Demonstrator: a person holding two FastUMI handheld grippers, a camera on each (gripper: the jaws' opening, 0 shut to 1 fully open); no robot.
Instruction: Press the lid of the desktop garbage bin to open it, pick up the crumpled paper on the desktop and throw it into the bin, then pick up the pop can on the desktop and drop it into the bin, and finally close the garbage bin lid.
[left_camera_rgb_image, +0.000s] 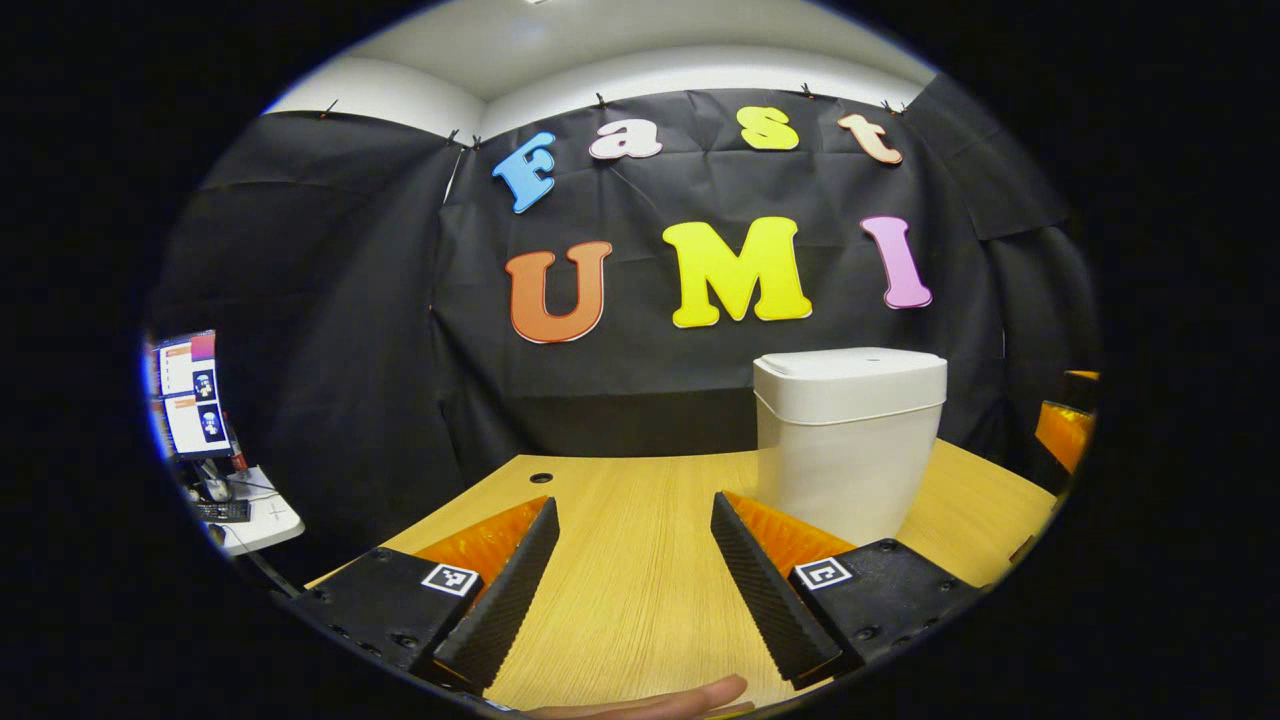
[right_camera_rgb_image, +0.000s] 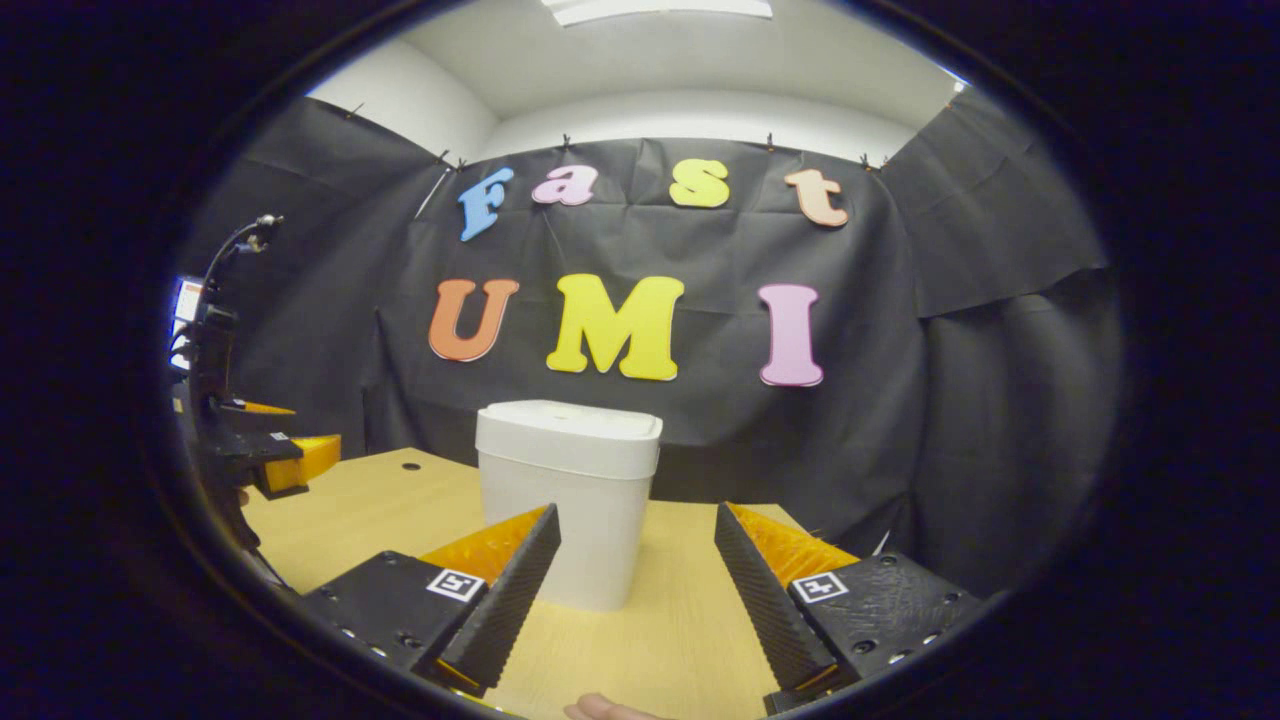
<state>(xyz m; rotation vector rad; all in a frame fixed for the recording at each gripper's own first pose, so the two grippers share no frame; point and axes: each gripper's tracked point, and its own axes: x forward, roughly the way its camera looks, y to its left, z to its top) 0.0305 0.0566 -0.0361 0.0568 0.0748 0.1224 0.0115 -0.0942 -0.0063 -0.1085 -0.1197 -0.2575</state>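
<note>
Here both pairs of jaws stand spread wide with nothing between them: the left gripper (left_camera_rgb_image: 635, 585) hangs low over bare wood, and the right gripper (right_camera_rgb_image: 637, 590) does the same, its fingers framing the foot of the garbage bin (right_camera_rgb_image: 567, 500) from a little way back. In the left gripper view the bin (left_camera_rgb_image: 848, 440) stands just ahead and to the right of the fingers, upright on the table, apart from them. Its lid (right_camera_rgb_image: 568, 426) lies flat and closed on the rim, so by my reading the first step, pressing the lid open, is not yet done, and everything after it is left too: the paper, the pop can, and the final closing. Where the crumpled paper and the can lie I cannot tell from these views. In the right gripper view the left gripper (right_camera_rgb_image: 280, 455) shows at the far left edge, well apart from the bin, with its stem rising above it. A fingertip (left_camera_rgb_image: 690, 697) of the person's hand peeks in at the bottom of the left gripper view. The table (left_camera_rgb_image: 640, 600) is light wood with fine straight grain and a small round cable hole (left_camera_rgb_image: 541, 478) toward its far left. Black cloth walls the booth behind and to both sides under a pale ceiling, and a lit monitor (left_camera_rgb_image: 190, 395) sits on a side desk off to the left.
</note>
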